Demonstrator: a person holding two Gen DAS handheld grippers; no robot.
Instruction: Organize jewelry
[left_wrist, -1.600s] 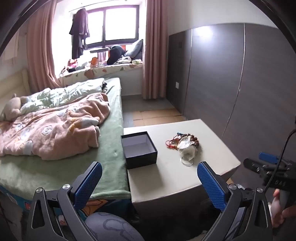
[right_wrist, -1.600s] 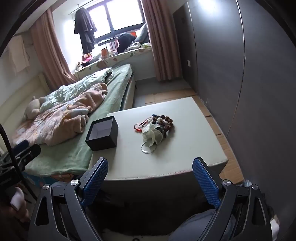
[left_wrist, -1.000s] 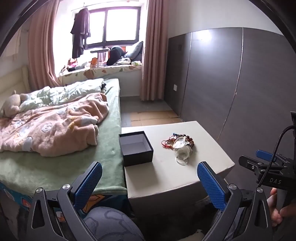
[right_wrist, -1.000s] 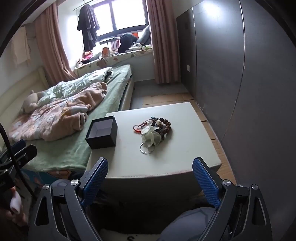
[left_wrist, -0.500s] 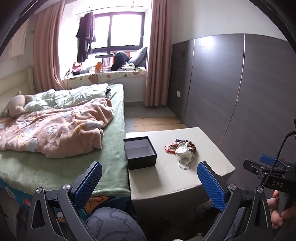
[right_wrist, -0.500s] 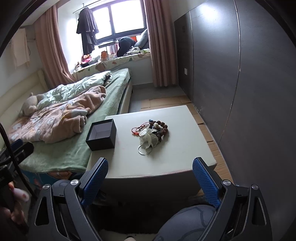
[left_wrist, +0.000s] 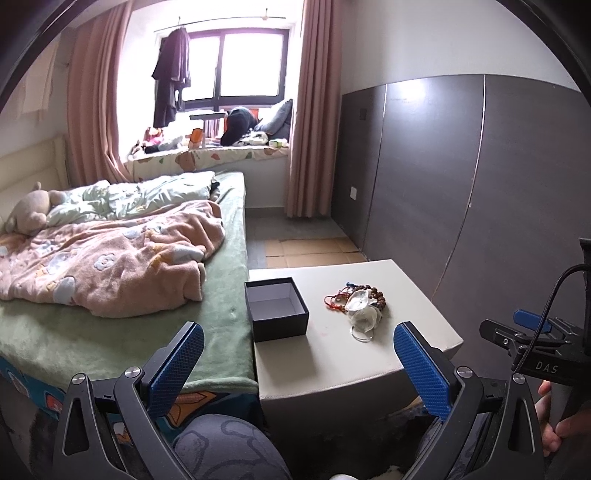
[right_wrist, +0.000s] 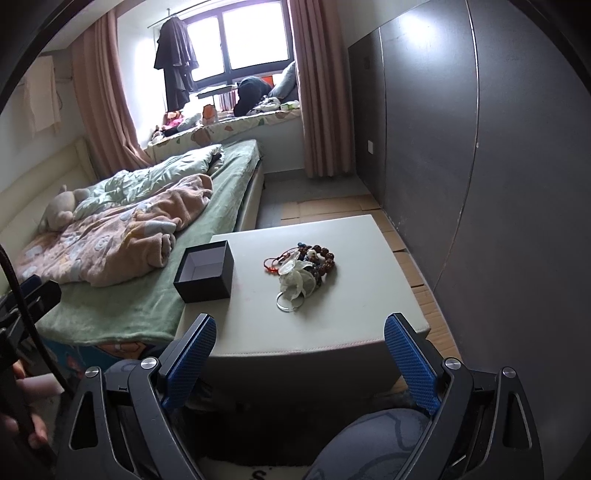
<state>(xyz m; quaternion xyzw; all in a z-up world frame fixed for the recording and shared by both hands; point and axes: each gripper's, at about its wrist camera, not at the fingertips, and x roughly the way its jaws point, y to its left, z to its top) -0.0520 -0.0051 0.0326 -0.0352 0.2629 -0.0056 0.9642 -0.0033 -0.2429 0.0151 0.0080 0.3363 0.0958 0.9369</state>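
Observation:
A pile of jewelry (left_wrist: 360, 308) (right_wrist: 301, 271) lies on a white low table (left_wrist: 332, 354) (right_wrist: 332, 314): brown bead bracelets, a red string, a pale sheer pouch and a silver ring. An open, empty black box (left_wrist: 276, 308) (right_wrist: 205, 271) stands at the table's left side beside the bed. My left gripper (left_wrist: 299, 363) is open and empty, held well short of the table's near edge. My right gripper (right_wrist: 299, 354) is open and empty, also short of the near edge. The right gripper also shows in the left wrist view (left_wrist: 532, 325).
A bed (left_wrist: 122, 295) with green sheet and pink blanket abuts the table's left side. A dark panelled wall (left_wrist: 461, 184) runs along the right. My knees in grey trousers (left_wrist: 229, 446) (right_wrist: 369, 443) sit below the grippers. Cardboard covers the floor (left_wrist: 314, 251) behind the table.
Both grippers have risen and tilted a little, so the table and jewelry sit slightly differently in view. Both stay open and empty; the box and jewelry have not moved.

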